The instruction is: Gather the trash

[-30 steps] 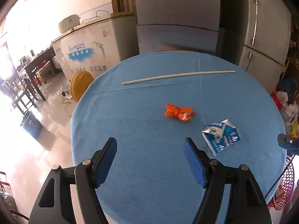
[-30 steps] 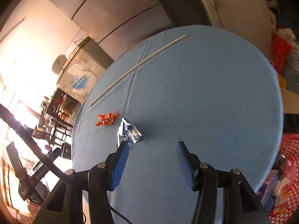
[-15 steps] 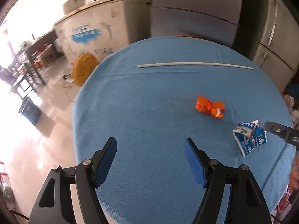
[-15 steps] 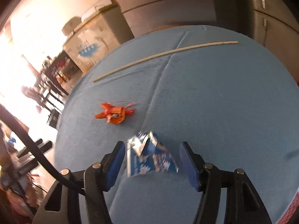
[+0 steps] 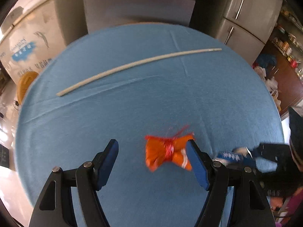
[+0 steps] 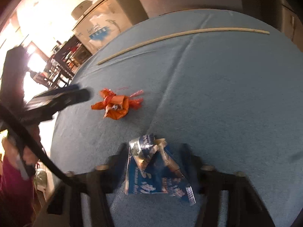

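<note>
Your left gripper (image 5: 152, 153) gapes wide around the orange wrapper (image 5: 166, 154); your right gripper (image 6: 157, 162) straddles the blue carton (image 6: 157, 174), also spread.

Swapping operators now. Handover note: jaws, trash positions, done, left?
Left gripper: jaws open, straddling the orange wrapper, which lies near the right jaw; not gripped.
Right gripper: blurred, jaws open around the blue-and-white carton; no grip yet.
Both pieces lie on the blue tablecloth, as does the long white stick.
Done: nothing collected.
Left: close on both, lift, bin them.
</note>
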Demonstrator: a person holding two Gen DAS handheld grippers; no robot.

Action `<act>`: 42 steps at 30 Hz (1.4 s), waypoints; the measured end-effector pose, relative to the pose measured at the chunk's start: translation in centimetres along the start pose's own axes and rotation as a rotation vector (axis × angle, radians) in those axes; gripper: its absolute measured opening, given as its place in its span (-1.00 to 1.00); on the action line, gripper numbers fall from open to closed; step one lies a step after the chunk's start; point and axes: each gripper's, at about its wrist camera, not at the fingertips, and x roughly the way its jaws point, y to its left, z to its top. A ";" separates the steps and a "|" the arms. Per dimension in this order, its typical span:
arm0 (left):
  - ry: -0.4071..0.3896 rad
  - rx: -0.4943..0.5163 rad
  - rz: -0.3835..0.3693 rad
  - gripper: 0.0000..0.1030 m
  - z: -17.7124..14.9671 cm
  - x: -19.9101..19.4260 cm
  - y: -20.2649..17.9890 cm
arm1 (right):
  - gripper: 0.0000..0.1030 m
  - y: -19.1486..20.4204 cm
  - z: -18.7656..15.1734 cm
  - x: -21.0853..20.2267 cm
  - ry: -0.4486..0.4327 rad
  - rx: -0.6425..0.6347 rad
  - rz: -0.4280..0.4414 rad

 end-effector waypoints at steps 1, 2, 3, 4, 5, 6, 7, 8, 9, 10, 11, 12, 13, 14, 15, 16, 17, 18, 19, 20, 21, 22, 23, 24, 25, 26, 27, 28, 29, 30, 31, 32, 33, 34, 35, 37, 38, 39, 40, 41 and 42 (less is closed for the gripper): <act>0.018 0.004 -0.010 0.44 0.4 0.9 -0.2 | -0.23 0.0 0.0 0.0 -0.007 0.007 0.014; 0.032 0.010 -0.018 0.44 0.6 1.6 -0.5 | -0.28 0.0 -0.2 -0.1 -0.018 0.008 0.015; 0.039 0.010 -0.019 0.44 0.6 1.8 -0.8 | -0.33 0.1 -0.2 -0.2 -0.027 0.003 0.014; 0.049 0.004 -0.018 0.44 0.6 2.4 -1.0 | -0.36 0.0 -0.4 -0.5 -0.039 0.001 0.017; 0.055 -0.001 -0.022 0.44 0.6 2.7 -1.0 | -0.43 -0.2 -0.5 -0.8 -0.050 0.009 0.025; 0.063 -0.009 -0.032 0.43 0.5 3.1 -1.1 | -0.51 -0.4 -0.6 -1.1 -0.058 0.019 0.032; 0.065 -0.015 -0.034 0.42 0.6 3.4 -1.1 | -0.52 -0.8 -0.7 -1.5 -0.068 0.035 0.040; 0.071 -0.023 -0.035 0.30 0.5 3.7 -1.1 | -0.53 -1.4 -0.8 -1.9 -0.080 0.054 0.049; 0.083 -0.032 -0.047 0.17 0.3 4.0 -1.2 | -0.53 -1.8 -0.9 -2.2 -0.087 0.069 0.056; 0.065 -0.032 -0.041 0.16 0.1 3.8 -1.4 | -0.54 -2.3 -1.1 -2.5 -0.091 0.088 0.064; 0.061 -0.029 -0.034 0.16 -0.1 3.8 -1.6 | -0.54 -2.8 -1.2 -2.7 -0.095 0.107 0.068; 0.058 -0.029 -0.032 0.16 -0.3 3.7 -1.7 | -0.54 -3.5 -1.5 -3.1 -0.105 0.131 0.067; 0.048 -0.033 -0.026 0.15 -0.6 3.6 -1.9 | -0.54 -3.7 -1.7 -3.4 -0.111 0.144 0.066; 0.045 -0.038 -0.022 0.15 -0.7 3.4 -1.8 | -0.54 -4.2 -2.0 -3.7 -0.119 0.162 0.069; 0.045 -0.046 -0.020 0.12 -0.6 3.2 -1.8 | -0.54 -4.5 -2.3 -4.0 -0.125 0.179 0.072; 0.042 -0.060 -0.021 0.12 -0.9 2.9 -1.7 | -0.54 -4.8 -2.5 -4.3 -0.131 0.192 0.076; 0.036 -0.070 -0.023 0.12 -1.2 2.5 -1.6 | -0.54 -5.0 -2.8 -4.6 -0.136 0.202 0.079; 0.026 -0.079 -0.022 0.12 -1.5 2.1 -1.6 | -0.54 -5.1 -3.2 -5.0 -0.146 0.212 0.081; 0.016 -0.086 -0.017 0.12 -1.8 1.6 -1.7 | -0.54 -5.2 -3.4 -5.4 -0.153 0.215 0.081; 0.009 -0.089 -0.013 0.12 -1.9 1.3 -1.7 | -0.54 -5.2 -3.7 -5.8 -0.162 0.219 0.082; -0.001 -0.094 -0.004 0.12 -2.2 0.7 -1.8 | -0.54 -5.0 -3.9 -6.1 -0.170 0.222 0.084; -0.012 -0.099 0.007 0.12 -2.7 -0.1 -1.9 | -0.54 -4.9 -4.1 -6.5 -0.181 0.225 0.086; -0.026 -0.105 0.015 0.12 -3.2 -0.9 -2.1 | -0.54 -4.8 -4.4 -6.8 -0.191 0.227 0.088; -0.034 -0.108 0.019 0.12 -3.3 -1.4 -2.2 | -0.54 -4.7 -4.7 -7.2 -0.198 0.227 0.090; -0.049 -0.112 0.026 0.12 -3.7 -2.1 -2.6 | -0.54 -4.6 -5.0 -7.6 -0.206 0.227 0.093; -0.064 -0.114 0.036 0.12 -4.2 -3.0 -2.9 | -0.54 -4.4 -5.3 -8.0 -0.214 0.226 0.094; -0.072 -0.114 0.045 0.12 -3.9 -2.8 -3.5 | -0.54 -4.3 -5.6 -8.3 -0.221 0.225 0.094; -0.088 -0.111 0.067 0.12 -4.4 -3.7 -3.9 | -0.54 -4.4 -5.8 -8.8 -0.226 0.225 0.095; -0.102 -0.108 0.081 0.11 -4.7 -4.2 -4.4 | -0.54 -4.3 -6.1 -9.1 -0.232 0.226 0.095; -0.117 -0.105 0.089 0.12 -5.1 -5.0 -4.6 | -0.54 -4.2 -6.3 -9.3 -0.234 0.228 0.096; -0.130 -0.104 0.096 0.12 -5.5 -5.7 -4.9 | -0.54 -4.1 -6.6 -9.5 -0.235 0.229 0.097; -0.144 -0.104 0.104 0.12 -6.0 -6.5 -5.1 | -0.54 -4.0 -6.9 -9.8 -0.235 0.229 0.095; -0.152 -0.104 0.108 0.12 -6.3 -6.8 -5.2 | -0.54 -3.9 -7.1 -10.1 -0.236 0.229 0.093; -0.169 -0.104 0.114 0.12 -6.8 -7.7 -5.5 | -0.54 -3.7 -7.3 -10.4 -0.237 0.229 0.094; -0.177 -0.103 0.118 0.12 -6.9 -8.0 -5.8 | -0.54 -3.3 -7.5 -10.7 -0.240 0.227 0.095; -0.189 -0.101 0.129 0.12 -7.5 -9.1 -6.2 | -0.54 -2.7 -8.0 -11.4 -0.249 0.218 0.093; -0.198 -0.100 0.130 0.12 -7.8 -9.9 -6.3 | -0.54 -2.4 -8.3 -11.7 -0.254 0.213 0.092; -0.207 -0.099 0.131 0.12 -8.0 -10.2 -6.4 | -0.54 -2.1 -8.5 -11.8 -0.257 0.212 0.093; -0.218 -0.097 0.135 0.12 -8.2 -10.7 -6.4 | -0.54 -1.8 -8.7 -12.0 -0.260 0.212 0.096; -0.228 -0.095 0.145 0.12 -8.5 -11.3 -6.6 | -0.54 -1.6 -9.0 -12.2 -0.262 0.213 0.098; -0.233 -0.093 0.152 0.12 -8.5 -11.6 -6.7 | -0.54 -1.3 -9.2 -12.5 -0.265 0.214 0.099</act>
